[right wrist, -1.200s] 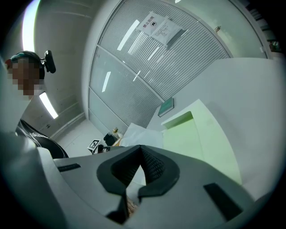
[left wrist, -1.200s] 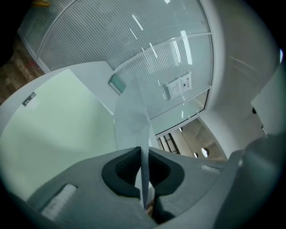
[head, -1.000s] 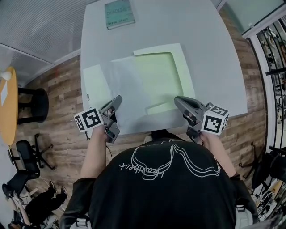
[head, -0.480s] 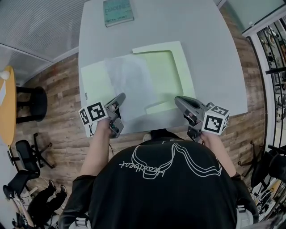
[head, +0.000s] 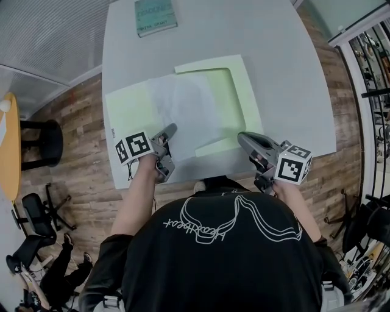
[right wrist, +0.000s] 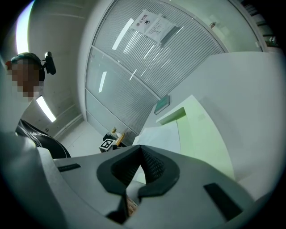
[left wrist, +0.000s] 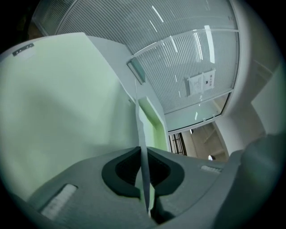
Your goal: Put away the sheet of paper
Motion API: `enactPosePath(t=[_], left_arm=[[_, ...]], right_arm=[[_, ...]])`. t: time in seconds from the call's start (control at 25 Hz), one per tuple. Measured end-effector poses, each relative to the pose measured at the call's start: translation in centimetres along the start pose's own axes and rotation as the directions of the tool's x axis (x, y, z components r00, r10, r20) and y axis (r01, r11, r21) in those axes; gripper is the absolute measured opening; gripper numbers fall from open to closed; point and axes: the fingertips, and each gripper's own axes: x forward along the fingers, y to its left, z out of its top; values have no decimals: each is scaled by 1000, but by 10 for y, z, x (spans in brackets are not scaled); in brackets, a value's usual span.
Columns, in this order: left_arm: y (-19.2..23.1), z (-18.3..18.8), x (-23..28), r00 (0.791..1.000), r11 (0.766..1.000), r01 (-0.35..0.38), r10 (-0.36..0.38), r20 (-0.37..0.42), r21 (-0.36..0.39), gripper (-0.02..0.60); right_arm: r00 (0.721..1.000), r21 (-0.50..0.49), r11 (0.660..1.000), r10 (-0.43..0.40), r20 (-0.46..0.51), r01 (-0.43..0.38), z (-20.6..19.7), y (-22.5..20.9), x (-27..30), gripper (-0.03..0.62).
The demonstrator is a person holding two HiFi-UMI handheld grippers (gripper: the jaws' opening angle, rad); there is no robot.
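A pale green folder (head: 247,91) lies open on the grey table (head: 286,55), one leaf (head: 125,109) spread to the left. A white sheet of paper (head: 180,103) rests across its middle. My left gripper (head: 170,129) is shut on the sheet's near edge. In the left gripper view the thin sheet (left wrist: 141,129) stands edge-on between the pads of the left gripper (left wrist: 144,154), with green folder (left wrist: 67,112) beside it. My right gripper (head: 242,136) sits at the folder's near right corner. In the right gripper view the right gripper (right wrist: 140,150) has its tips together, nothing showing between them; folder (right wrist: 201,134) and sheet (right wrist: 158,134) lie beyond.
A teal book (head: 155,15) lies at the table's far edge. The table's near edge runs just under both grippers. Wood floor, chairs (head: 36,213) and a round yellow table (head: 9,146) stand to the left. A glass partition (right wrist: 134,58) rises behind the table.
My left gripper has moved right and lower along the table's near edge with the sheet in it. More of the folder's left leaf shows. The right gripper has stayed put.
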Motion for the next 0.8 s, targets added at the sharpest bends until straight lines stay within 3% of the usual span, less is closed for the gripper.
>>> enactPosePath(t=[0.44,0.8], left_arm=[[2,-18,39,997,998,-59,59,-53,0,12],[-11,-26,71,990,998,-63,65,-123,22,12]], right_arm=[[1000,36,999,3,2,-3,-5,-14,-11,9],[1000,82,996,22,-3,-22,-14,-18,0,9]])
